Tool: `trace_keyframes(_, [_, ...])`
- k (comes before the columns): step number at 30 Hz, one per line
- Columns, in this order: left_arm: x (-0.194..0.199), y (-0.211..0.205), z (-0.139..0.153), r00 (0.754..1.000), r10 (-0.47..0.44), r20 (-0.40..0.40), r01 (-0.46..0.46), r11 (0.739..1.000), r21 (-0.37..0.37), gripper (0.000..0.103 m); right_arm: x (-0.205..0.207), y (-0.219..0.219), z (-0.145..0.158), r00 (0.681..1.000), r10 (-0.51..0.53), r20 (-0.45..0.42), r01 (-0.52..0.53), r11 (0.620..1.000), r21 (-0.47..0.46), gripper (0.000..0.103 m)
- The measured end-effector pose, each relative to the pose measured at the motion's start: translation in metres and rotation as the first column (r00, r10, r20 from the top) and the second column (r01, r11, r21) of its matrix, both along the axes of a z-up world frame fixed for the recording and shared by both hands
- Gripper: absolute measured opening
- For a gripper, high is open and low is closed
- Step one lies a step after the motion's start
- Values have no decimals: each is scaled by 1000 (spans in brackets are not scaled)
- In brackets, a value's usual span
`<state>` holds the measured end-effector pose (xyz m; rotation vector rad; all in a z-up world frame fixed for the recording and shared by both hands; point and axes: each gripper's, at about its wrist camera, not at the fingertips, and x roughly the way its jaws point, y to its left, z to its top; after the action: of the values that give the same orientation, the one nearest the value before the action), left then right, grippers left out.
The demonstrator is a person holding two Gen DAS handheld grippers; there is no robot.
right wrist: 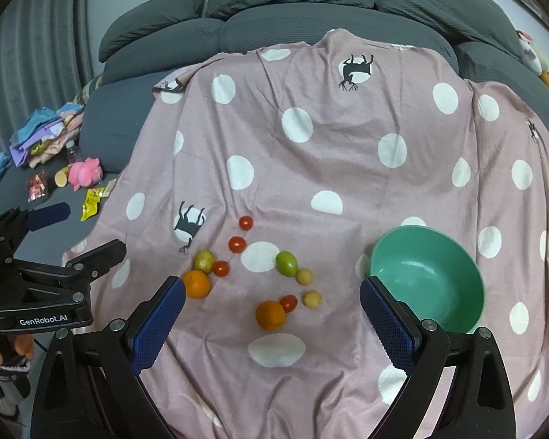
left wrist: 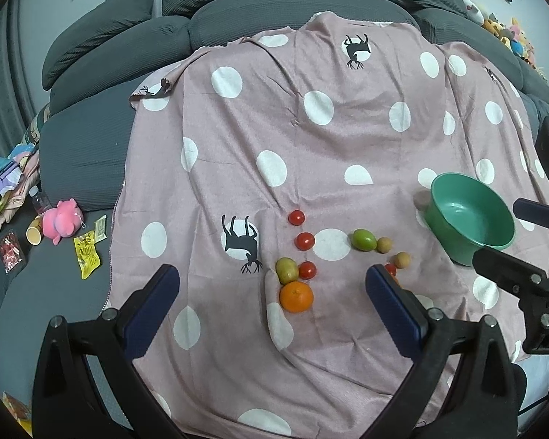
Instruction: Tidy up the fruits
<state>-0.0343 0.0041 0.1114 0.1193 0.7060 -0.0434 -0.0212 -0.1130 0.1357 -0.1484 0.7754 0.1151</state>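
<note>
The right gripper point(right wrist: 272, 311) stands wide and holds nothing, hovering above the near part of the blanket; between its blue pads lie an orange point(right wrist: 270, 315), a small red tomato point(right wrist: 288, 303) touching it, and a tan round fruit point(right wrist: 312, 298) just to the right; the left gripper point(left wrist: 272, 289) is likewise spread wide and empty, with a second orange point(left wrist: 296, 296) lying between its fingers; a yellow-green fruit point(left wrist: 287, 270) and a red tomato point(left wrist: 307, 270) sit just beyond that orange, touching or nearly so; farther off, two more tomatoes point(left wrist: 304, 240) line up toward the far side, one behind the other; a green fruit point(right wrist: 286, 263) with another tan one point(right wrist: 304, 276) beside it lies nearer the middle; the green bowl point(right wrist: 457, 256) rests to the right on the pink spotted blanket point(right wrist: 311, 168), and what shows of its inside looks bare; judging by this, the sorting has hardly begun: every fruit in view lies loose on the cloth, none in the bowl, so all of it seems left to do; the nearest orange looks the likeliest first pick.
</note>
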Motion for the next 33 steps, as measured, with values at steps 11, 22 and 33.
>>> trace_keyframes(11, [1,0,-4,1000,-2,-9,2,1000,-2,102,1,2,-3,1000,3,-11,-3,1000,-10,97])
trace_keyframes(22, [1,0,-5,1000,-3,-10,3,1000,-1,102,4,4,-3,1000,6,-16,-7,1000,-14,97])
trace_keyframes(33, [2,-3,-12,1000,-6,-18,6,1000,3,102,3,5,-5,1000,6,-16,-6,1000,-14,97])
